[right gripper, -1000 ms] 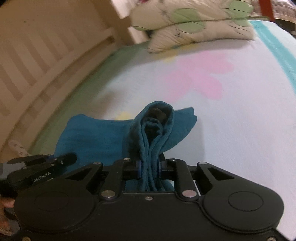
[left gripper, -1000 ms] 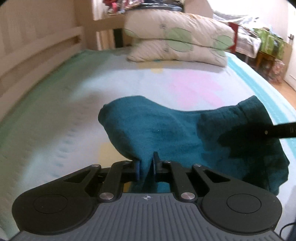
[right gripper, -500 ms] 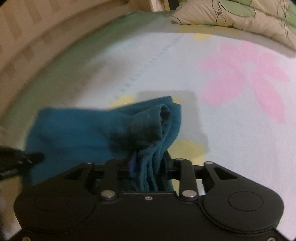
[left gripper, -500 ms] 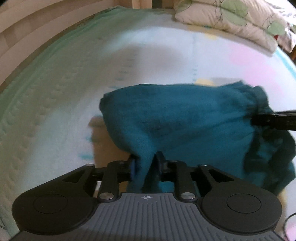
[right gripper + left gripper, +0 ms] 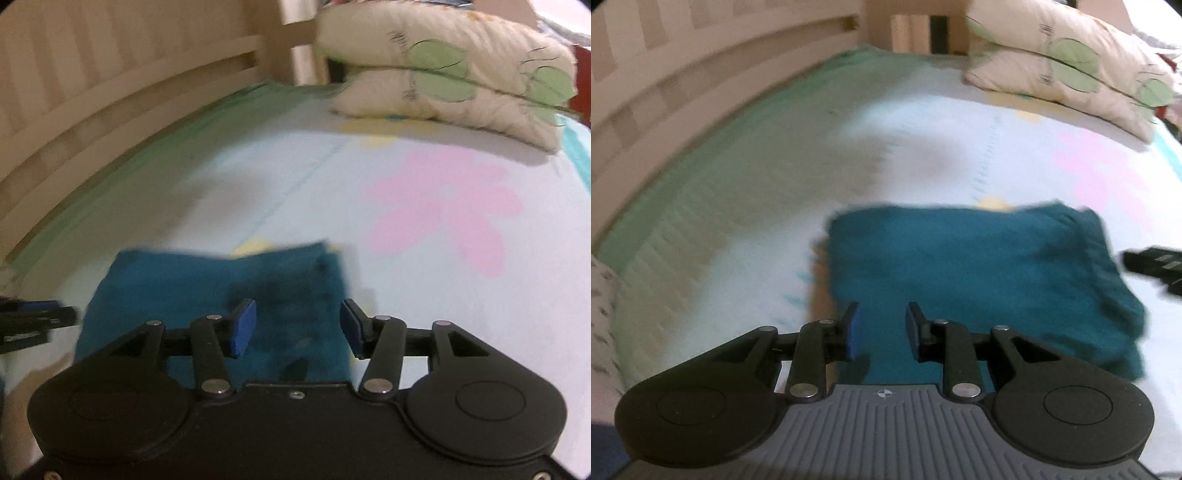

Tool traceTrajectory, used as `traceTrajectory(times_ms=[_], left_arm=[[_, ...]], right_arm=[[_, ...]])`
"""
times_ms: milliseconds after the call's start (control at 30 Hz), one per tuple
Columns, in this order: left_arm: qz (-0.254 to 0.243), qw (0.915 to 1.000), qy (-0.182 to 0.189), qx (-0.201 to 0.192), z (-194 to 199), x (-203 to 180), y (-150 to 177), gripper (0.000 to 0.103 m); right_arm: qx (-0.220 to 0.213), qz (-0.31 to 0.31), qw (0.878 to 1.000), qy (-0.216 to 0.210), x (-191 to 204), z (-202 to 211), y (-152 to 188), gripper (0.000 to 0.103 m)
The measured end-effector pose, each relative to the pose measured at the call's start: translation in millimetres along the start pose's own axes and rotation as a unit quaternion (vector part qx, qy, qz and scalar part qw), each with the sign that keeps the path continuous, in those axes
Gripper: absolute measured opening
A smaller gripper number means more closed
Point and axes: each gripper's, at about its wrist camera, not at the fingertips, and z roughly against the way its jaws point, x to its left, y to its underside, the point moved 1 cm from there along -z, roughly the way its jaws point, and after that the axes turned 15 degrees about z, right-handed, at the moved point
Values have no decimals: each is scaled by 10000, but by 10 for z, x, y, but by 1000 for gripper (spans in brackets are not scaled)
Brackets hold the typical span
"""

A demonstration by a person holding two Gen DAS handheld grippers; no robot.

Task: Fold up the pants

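The teal pants (image 5: 979,258) lie folded in a flat rectangle on the bed sheet (image 5: 738,206). They also show in the right wrist view (image 5: 221,288). My left gripper (image 5: 881,328) is open and empty, just over the near left edge of the fold. My right gripper (image 5: 295,325) is open and empty, just over the near right part of the fold. The right gripper's tip shows at the right of the left wrist view (image 5: 1152,258). The left gripper's tip shows at the left of the right wrist view (image 5: 33,317).
Two stacked leaf-print pillows (image 5: 1063,62) lie at the head of the bed, also in the right wrist view (image 5: 443,77). A wooden slatted rail (image 5: 683,85) runs along the left side. The sheet carries a pink flower print (image 5: 443,214).
Both grippers have opened and let go of the pants. The pants dropped from a held, bunched state to a flat folded rectangle on the sheet. Both grippers pulled back slightly.
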Motion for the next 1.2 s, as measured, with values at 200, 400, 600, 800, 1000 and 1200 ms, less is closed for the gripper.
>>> traceTrajectory(times_ms=[200,400,600,800,1000,1200], left_arm=[[103,9967,-49,798,-276,-108,476,26],[-53,9986,-209,489,-49,-170,511,25],[234,9990,108,358,372,-189,539,25],[379,9990,30,241,737,-192,727,25],[199,9997,75,133,1069,-218,885,26],[135,9996,243,68,1353,-283,1003,26]], right_arm=[[855,219,9961,-65,333,-172,488,53],[719,132,9973,33,349,83,637,53],[462,11,9988,139,419,633,647,56],[417,-28,9989,190,590,987,667,58],[456,-159,9984,280,669,1277,738,63],[570,-314,9976,232,717,1440,784,63]])
